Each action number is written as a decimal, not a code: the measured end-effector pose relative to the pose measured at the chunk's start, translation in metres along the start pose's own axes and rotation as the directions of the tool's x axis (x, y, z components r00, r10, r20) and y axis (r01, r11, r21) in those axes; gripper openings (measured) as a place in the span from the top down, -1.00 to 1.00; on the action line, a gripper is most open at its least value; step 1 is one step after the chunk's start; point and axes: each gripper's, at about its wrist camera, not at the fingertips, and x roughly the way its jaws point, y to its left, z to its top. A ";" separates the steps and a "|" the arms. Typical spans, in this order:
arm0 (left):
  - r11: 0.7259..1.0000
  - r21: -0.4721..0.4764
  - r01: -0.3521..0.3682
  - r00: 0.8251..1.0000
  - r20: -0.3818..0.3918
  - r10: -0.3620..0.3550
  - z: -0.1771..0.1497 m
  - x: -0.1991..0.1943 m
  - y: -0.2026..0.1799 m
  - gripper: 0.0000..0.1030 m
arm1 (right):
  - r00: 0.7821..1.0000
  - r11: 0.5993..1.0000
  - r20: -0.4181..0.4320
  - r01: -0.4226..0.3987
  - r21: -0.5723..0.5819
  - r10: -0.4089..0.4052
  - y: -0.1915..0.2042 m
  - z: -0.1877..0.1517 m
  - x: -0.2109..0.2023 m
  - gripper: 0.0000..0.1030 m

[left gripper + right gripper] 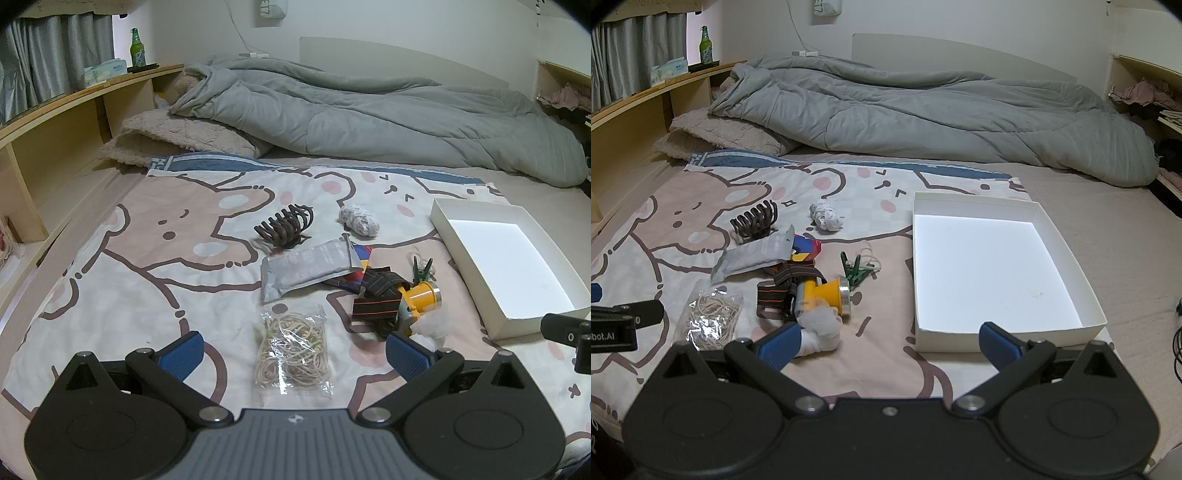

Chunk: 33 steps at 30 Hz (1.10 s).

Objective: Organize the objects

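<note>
Both my left gripper (295, 350) and right gripper (886, 345) hang spread and empty — the clutter on the bed (110, 295) waits beside the bare white box (979, 266), nothing sorted yet.

The left gripper (293, 350) hangs over the bed with its jaws wide apart, and a clear bag of rubber bands (291, 352) lies between them — not touched, it seems. The white box (465, 243) (nothing inside) sits at the right.
</note>
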 end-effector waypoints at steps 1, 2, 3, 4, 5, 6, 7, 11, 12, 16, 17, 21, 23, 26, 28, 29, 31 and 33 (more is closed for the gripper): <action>1.000 0.001 0.000 1.000 0.000 0.000 0.000 0.000 0.000 -1.00 | 1.000 1.000 0.000 0.000 0.000 0.000 -0.001 0.000 0.000 -1.00; 1.000 0.001 0.000 1.000 0.000 0.000 0.000 0.000 0.000 -1.00 | 1.000 1.000 0.000 0.000 0.000 0.000 -0.001 0.000 0.000 -1.00; 1.000 0.003 -0.001 1.000 0.000 0.001 0.000 0.001 -0.001 -1.00 | 1.000 1.000 0.000 -0.001 0.000 0.001 -0.001 0.000 0.000 -1.00; 1.000 0.004 -0.001 1.000 0.000 0.001 0.000 0.001 -0.001 -1.00 | 1.000 1.000 0.000 -0.001 0.000 0.001 -0.002 0.001 -0.001 -1.00; 1.000 0.005 -0.001 1.000 0.000 0.001 0.000 0.001 -0.001 -1.00 | 1.000 1.000 0.000 0.000 0.000 0.000 -0.002 0.001 -0.001 -1.00; 1.000 0.005 -0.001 1.000 0.000 0.001 -0.001 0.001 -0.002 -1.00 | 1.000 1.000 -0.001 0.000 0.000 0.000 -0.002 0.001 -0.001 -1.00; 1.000 0.004 -0.001 1.000 -0.001 0.001 0.000 0.001 -0.001 -1.00 | 1.000 1.000 -0.001 0.000 -0.001 0.000 -0.003 0.001 -0.001 -1.00; 1.000 0.007 0.001 1.000 0.000 -0.001 -0.001 0.001 -0.002 -1.00 | 1.000 1.000 -0.001 0.001 0.000 -0.001 0.001 0.000 0.000 -1.00; 1.000 0.007 0.000 1.000 -0.001 0.000 -0.001 0.001 -0.002 -1.00 | 1.000 1.000 -0.002 0.001 0.000 -0.001 0.001 0.000 0.001 -1.00; 1.000 0.007 0.002 1.000 -0.001 -0.002 -0.001 0.002 -0.003 -1.00 | 1.000 1.000 -0.002 0.001 -0.001 -0.001 0.002 0.000 0.001 -1.00; 1.000 0.008 0.002 1.000 -0.001 -0.002 -0.001 0.002 -0.002 -1.00 | 1.000 1.000 -0.003 0.001 -0.001 -0.001 0.002 0.000 0.001 -1.00; 1.000 0.009 0.004 1.000 -0.001 -0.004 -0.001 0.001 -0.002 -1.00 | 1.000 1.000 -0.003 0.001 -0.002 -0.002 0.002 0.000 0.003 -1.00; 1.000 0.010 0.005 1.000 -0.001 -0.005 -0.001 0.001 -0.002 -1.00 | 1.000 1.000 -0.004 0.002 -0.002 -0.002 0.002 0.000 0.003 -1.00; 1.000 0.010 0.005 1.000 -0.001 -0.005 -0.001 0.002 -0.002 -1.00 | 1.000 1.000 -0.004 0.001 -0.003 -0.001 0.002 0.000 0.003 -1.00; 1.000 0.010 0.005 1.000 -0.001 -0.005 -0.001 0.002 -0.003 -1.00 | 1.000 1.000 -0.005 0.001 -0.004 -0.001 0.001 -0.001 0.002 -1.00; 1.000 0.009 0.006 1.000 -0.001 -0.006 -0.001 0.002 -0.003 -1.00 | 1.000 1.000 -0.005 0.001 -0.003 -0.001 0.001 -0.001 0.001 -1.00; 1.000 0.014 0.011 1.000 -0.001 -0.011 -0.001 0.002 -0.003 -1.00 | 1.000 1.000 -0.005 0.001 -0.003 -0.001 0.001 -0.001 0.001 -1.00; 1.000 0.017 0.015 1.000 -0.001 -0.015 -0.001 0.002 -0.003 -1.00 | 1.000 1.000 -0.005 0.002 -0.004 -0.002 0.001 -0.001 0.001 -1.00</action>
